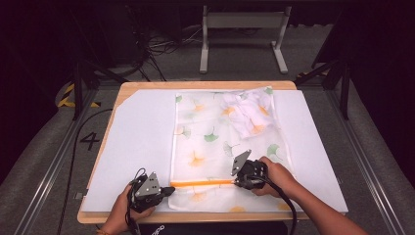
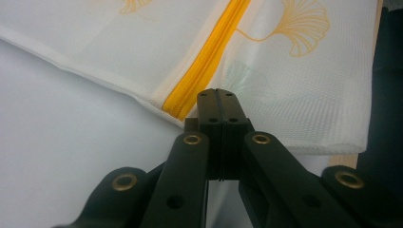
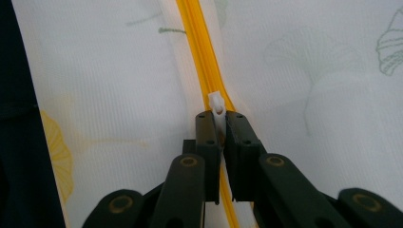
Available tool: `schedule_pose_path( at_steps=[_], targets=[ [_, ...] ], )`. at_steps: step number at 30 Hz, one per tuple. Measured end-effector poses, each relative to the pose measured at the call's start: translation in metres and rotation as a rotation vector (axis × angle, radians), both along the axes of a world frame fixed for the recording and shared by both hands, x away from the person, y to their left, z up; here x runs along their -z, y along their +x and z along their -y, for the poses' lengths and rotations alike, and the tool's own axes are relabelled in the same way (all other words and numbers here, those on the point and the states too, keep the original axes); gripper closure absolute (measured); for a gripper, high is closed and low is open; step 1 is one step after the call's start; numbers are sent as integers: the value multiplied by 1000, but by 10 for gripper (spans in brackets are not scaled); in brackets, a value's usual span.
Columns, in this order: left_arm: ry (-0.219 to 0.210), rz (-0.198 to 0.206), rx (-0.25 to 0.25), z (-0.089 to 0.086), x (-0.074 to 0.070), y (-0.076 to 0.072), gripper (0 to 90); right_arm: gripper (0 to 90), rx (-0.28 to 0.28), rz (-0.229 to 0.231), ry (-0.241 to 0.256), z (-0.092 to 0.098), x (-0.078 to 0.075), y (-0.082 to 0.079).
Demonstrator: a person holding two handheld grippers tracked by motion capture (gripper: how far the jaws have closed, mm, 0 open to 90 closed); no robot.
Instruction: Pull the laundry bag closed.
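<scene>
Mesh laundry bag (image 1: pixel 222 147) with a ginkgo-leaf print lies flat on a white sheet (image 1: pixel 137 147) that covers most of a light wooden worktop (image 1: pixel 147 85). Around it the room is pretty dark: grey carpet floor, metal rails along both sides, a tangle of cables at the back left, a white metal stand (image 1: pixel 242 34) behind the worktop, and a "4" marked on the floor to the left.

The bag is a long rectangle with its long axis running away from the person, so one short end sits at the near edge and the other at the far edge. Some white printed fabric (image 1: pixel 247 115) is bunched up in the far right part, looks like it's inside the mesh but can't say for sure. The yellow zipper (image 1: pixel 203 182) runs crosswise, left to right, close to the near short end.

Left gripper (image 1: pixel 161 192) sits at the left end of the zipper; in the left gripper view its jaws are clamped tight together on the bag's edge right at the zipper end (image 2: pixel 183 102). Right gripper (image 1: pixel 236 182) is further along the zipper, and the right gripper view shows its jaws pinching the little white zipper pull (image 3: pixel 217 107), which sticks up between them.
</scene>
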State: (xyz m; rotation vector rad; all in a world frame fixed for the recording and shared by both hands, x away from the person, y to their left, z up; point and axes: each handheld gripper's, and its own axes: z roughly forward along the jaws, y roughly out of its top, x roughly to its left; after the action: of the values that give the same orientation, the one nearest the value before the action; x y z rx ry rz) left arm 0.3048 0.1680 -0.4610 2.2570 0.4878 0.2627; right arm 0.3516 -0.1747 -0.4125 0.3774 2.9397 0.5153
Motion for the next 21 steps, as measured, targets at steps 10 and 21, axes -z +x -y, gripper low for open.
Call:
schedule_pose_path(
  at_steps=[10,21],
  targets=[
    [-1,-2,-3,0,0,0,900,850,33,0,0,15,0,-1],
    [-1,0,-2,0,0,0,900,850,48,1,10,24,0,-1]
  ],
)
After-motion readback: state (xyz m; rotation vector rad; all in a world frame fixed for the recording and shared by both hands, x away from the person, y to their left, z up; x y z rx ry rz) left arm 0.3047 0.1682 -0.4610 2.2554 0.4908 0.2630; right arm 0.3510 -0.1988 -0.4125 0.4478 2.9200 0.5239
